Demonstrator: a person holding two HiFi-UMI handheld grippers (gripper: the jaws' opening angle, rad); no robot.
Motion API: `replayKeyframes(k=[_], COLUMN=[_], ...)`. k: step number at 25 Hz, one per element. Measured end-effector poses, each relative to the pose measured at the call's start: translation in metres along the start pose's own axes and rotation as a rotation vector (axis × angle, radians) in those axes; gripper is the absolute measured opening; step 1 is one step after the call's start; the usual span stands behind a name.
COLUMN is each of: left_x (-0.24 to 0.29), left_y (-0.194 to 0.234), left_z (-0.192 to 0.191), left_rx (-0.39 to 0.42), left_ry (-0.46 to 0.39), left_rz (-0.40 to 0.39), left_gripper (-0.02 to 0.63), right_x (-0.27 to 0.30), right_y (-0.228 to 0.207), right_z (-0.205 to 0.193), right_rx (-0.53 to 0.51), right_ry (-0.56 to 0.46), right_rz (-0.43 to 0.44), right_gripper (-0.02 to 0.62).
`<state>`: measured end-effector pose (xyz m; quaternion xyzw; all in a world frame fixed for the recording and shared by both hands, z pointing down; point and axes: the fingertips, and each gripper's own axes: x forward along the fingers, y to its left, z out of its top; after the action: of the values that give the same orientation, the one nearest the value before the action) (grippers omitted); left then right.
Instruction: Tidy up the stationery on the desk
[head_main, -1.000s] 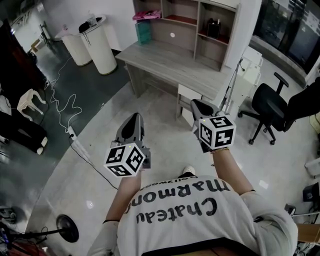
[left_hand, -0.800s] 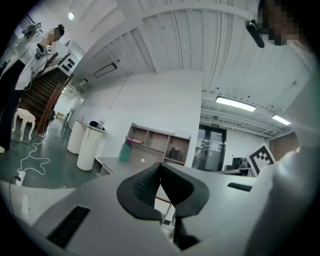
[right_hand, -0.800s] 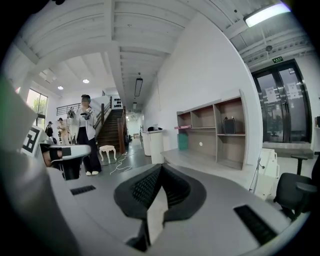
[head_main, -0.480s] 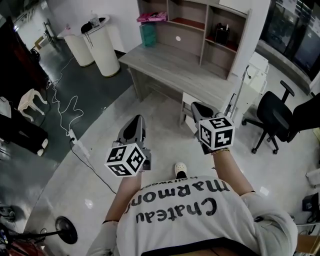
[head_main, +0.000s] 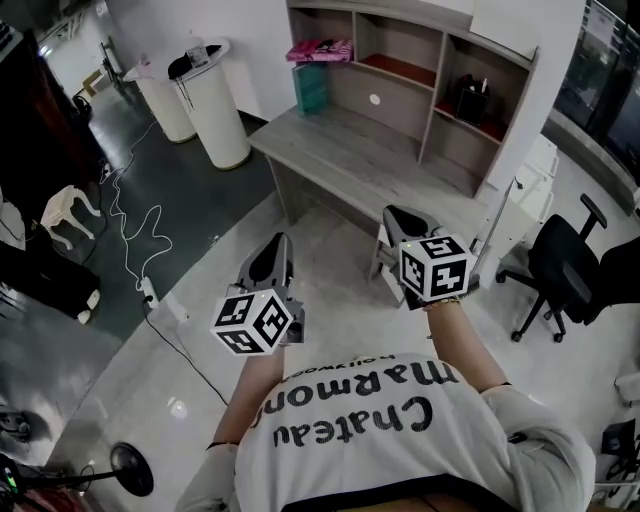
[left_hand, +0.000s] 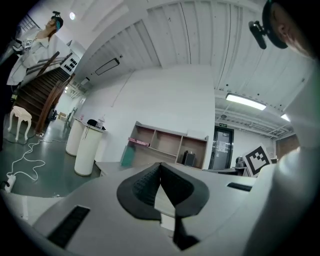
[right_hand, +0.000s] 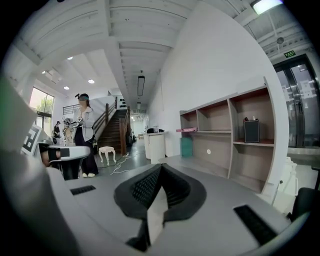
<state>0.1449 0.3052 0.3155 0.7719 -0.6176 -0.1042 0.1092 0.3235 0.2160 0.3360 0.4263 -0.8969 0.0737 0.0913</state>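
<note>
From the head view, the left tongs (head_main: 276, 243) and right tongs (head_main: 394, 213) are held out side by side over the pale floor, well short of the wooden surface (head_main: 365, 160). The stationery sits in the shelf unit (head_main: 430, 45) at the back of that surface: a pink item (head_main: 322, 49) up at the left end, a teal box (head_main: 312, 88) below it, and a black holder (head_main: 470, 101) in a right compartment. An office chair (head_main: 562, 275) stands off to the right.

In the left gripper view, the tongs are pressed together at the tips with nothing between them, facing the shelf unit.

In the right gripper view, the tongs are likewise closed and empty. A person (right_hand: 85, 135) stands far off at the left.
</note>
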Motion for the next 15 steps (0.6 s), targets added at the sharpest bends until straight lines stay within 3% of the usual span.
replayKeyframes(k=[9,15], left_x=[0.082,0.118], left_y=[0.019,0.029], left_z=[0.008,0.012], left_rx=[-0.012,-0.011], left_ry=[-0.014,-0.072], left_rz=[0.003,0.018], left_gripper=[0.015,0.015], right_x=[0.070,0.105], right_y=[-0.047,-0.074], right_z=[0.029,0.041], right_rx=[-0.012,-0.021], right_ry=[-0.004,-0.027], right_rz=[0.034,0.058], right_gripper=[0.012,0.012])
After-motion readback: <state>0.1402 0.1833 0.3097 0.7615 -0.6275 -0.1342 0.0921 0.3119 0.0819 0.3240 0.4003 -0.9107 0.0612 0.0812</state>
